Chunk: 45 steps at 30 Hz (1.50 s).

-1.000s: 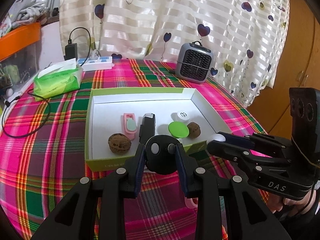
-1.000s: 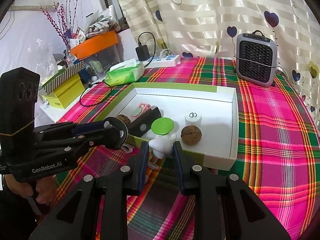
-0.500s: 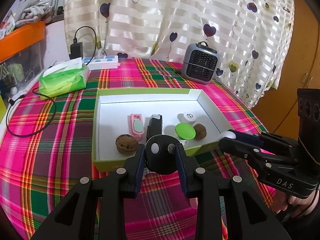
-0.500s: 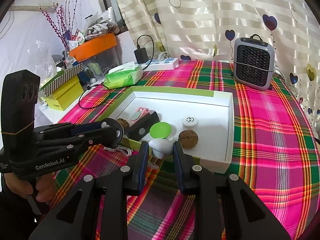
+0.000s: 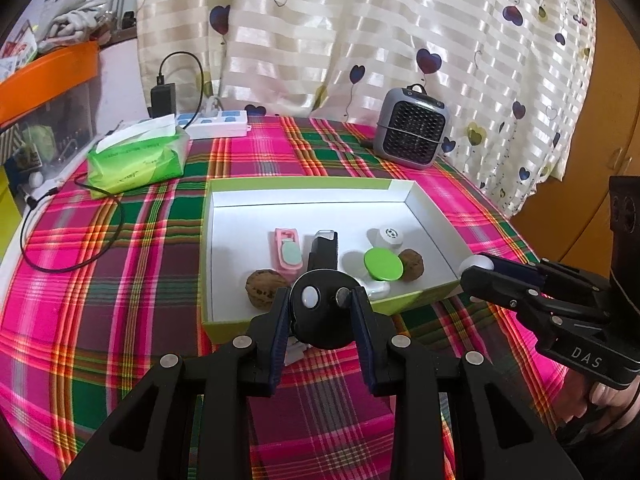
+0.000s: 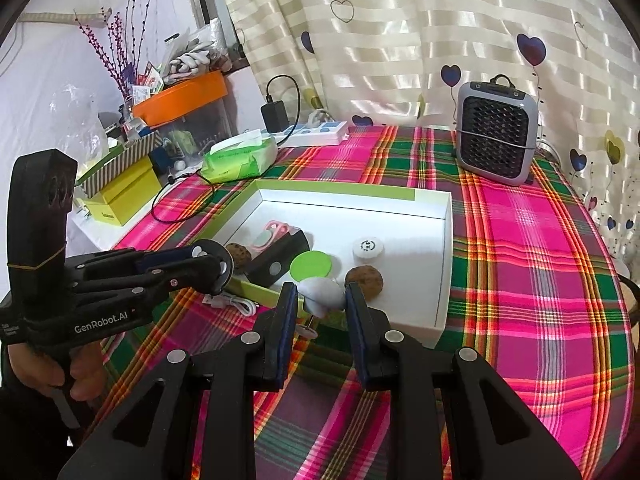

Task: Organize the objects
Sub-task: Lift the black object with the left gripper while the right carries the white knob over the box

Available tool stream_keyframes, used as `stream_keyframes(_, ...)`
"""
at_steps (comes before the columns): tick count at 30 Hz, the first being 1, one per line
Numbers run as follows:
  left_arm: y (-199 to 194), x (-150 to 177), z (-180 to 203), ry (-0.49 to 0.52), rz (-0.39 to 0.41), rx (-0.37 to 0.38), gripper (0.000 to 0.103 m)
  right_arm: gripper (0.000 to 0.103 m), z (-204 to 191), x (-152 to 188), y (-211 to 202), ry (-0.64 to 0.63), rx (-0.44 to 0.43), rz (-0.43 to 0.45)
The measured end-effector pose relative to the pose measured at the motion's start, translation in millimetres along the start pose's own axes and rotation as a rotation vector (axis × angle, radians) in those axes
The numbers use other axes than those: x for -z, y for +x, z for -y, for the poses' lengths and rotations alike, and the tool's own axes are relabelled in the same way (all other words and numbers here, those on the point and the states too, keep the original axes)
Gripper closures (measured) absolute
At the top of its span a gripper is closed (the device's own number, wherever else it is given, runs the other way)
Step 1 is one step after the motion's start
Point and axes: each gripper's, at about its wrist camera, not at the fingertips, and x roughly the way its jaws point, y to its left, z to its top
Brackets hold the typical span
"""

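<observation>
Holding two items clear of the box, both grippers sit at the bottom of their own views; the sorting looks largely done, with these two pieces left to place.

- Left gripper (image 5: 322, 312): lower centre of the left view. Jaws clamped on a black round disc (image 5: 323, 312) with a white button and a small metal stud on its face; the pads press its sides. It is held in front of the box's near wall.
- Right gripper (image 6: 322, 300): lower centre of the right view. Jaws narrowly set and gripping a white rounded piece (image 6: 323, 293), with a thin pin below it; its exact kind cannot be told. It hangs at the box's near edge.
- White cable (image 6: 234, 304): loose on the plaid tablecloth (image 5: 120, 300) just outside the near wall, apparently not yet put away.
- Green-rimmed white box (image 5: 304, 184): mid-frame. Already inside, near to far: a walnut (image 5: 262, 289) by the near wall, a green round lid (image 5: 383, 264), a second walnut (image 5: 411, 265), a black oblong device (image 5: 325, 250), a pink clip-like item (image 5: 288, 253), a small white cap (image 5: 390, 235).
- Beyond the box: green tissue pack (image 5: 138, 158) at upper left, white power strip (image 5: 218, 124), grey fan heater (image 5: 412, 134) at upper right, heart-print curtain (image 5: 360, 32) behind.
</observation>
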Motion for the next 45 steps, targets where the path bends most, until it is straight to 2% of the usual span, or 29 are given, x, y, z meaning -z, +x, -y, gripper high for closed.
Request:
stream_keyframes(20, 2, -11, -12, -0.023, -0.005, -0.056, 0.075, 0.077, 7, -20, -3, 0.012, 0.011, 0.011)
stream_keyframes(33, 1, -29, -18, -0.041, 0.017, -0.059, 0.075, 0.077, 11, -29, 1, 0.021, 0.021, 0.015)
stream_keyframes(45, 2, -49, -10, -0.026, 0.041, -0.047, 0.075, 0.077, 18, -33, 10, 0.012, 0.070, -0.003)
